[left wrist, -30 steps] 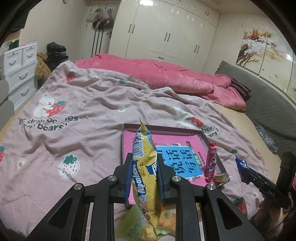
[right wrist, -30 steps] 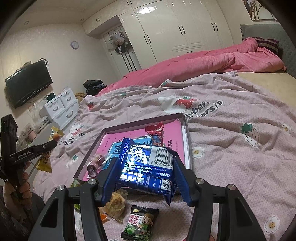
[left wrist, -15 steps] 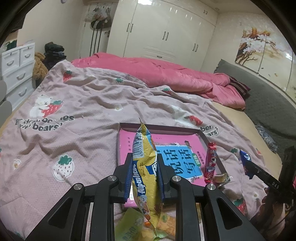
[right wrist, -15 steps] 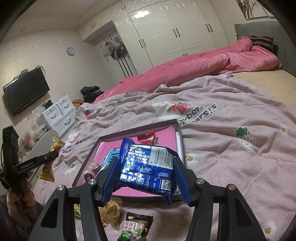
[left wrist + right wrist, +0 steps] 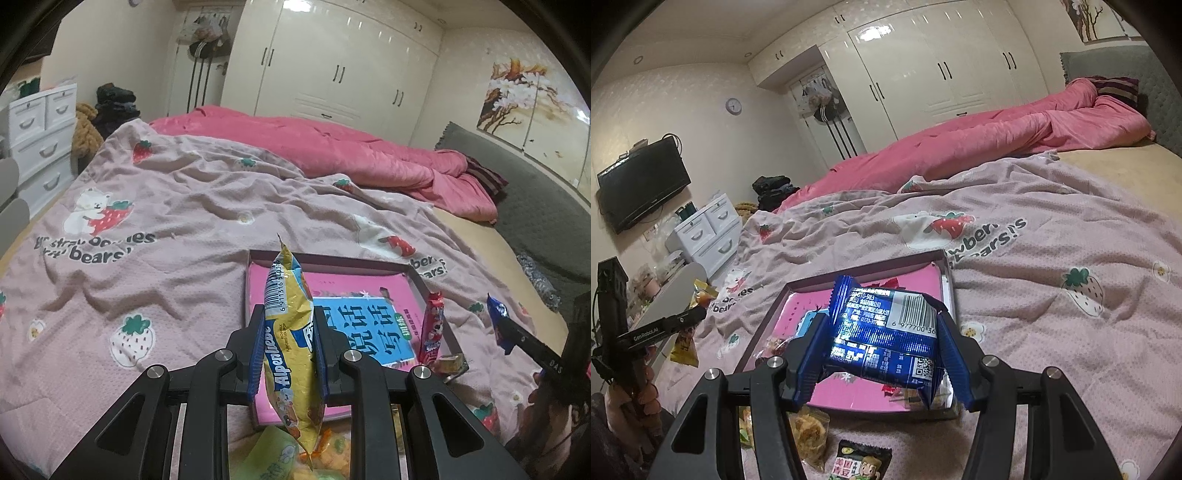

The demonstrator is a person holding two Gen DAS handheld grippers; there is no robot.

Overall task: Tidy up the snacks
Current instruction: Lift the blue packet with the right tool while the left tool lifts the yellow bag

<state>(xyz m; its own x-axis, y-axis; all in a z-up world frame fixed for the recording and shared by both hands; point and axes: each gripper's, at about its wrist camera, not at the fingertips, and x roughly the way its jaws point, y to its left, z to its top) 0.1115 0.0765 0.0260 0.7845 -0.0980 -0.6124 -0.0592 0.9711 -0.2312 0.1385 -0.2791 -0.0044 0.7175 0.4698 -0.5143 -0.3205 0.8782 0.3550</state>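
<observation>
We see the left hand-held gripper [image 5: 288,350] clamped on a yellow foil Alpenliebe snack bag [image 5: 290,343], which stands almost upright between the blue pads [image 5: 257,354] and hangs down below them. The bag is in the air above the near edge of a flat pink box lid with a dark rim [image 5: 332,261], which lies on the pale pink strawberry-print blanket [image 5: 155,236] of the bed. Inside this lid we read blue Chinese characters on a printed sheet [image 5: 369,328], and a small red candy packet [image 5: 431,326] leans at its right rim. The right hand-held gripper [image 5: 882,354] is clamped on a dark blue shiny snack packet with a white barcode [image 5: 886,332], held crosswise between its blue pads [image 5: 955,354] and raised above the same pink lid [image 5: 868,269]. On the blanket [image 5: 1052,332] in front of the lid, near the camera, lie a clear bag of brownish crackers [image 5: 810,430] and a small dark packet with a cartoon figure [image 5: 862,461]. At the left of the right wrist view we see the other black gripper with the yellow bag [image 5: 685,341] hanging from it. A rumpled bright pink quilt [image 5: 332,155] lies along the far side of the bed, before the white wardrobe doors [image 5: 340,62].
</observation>
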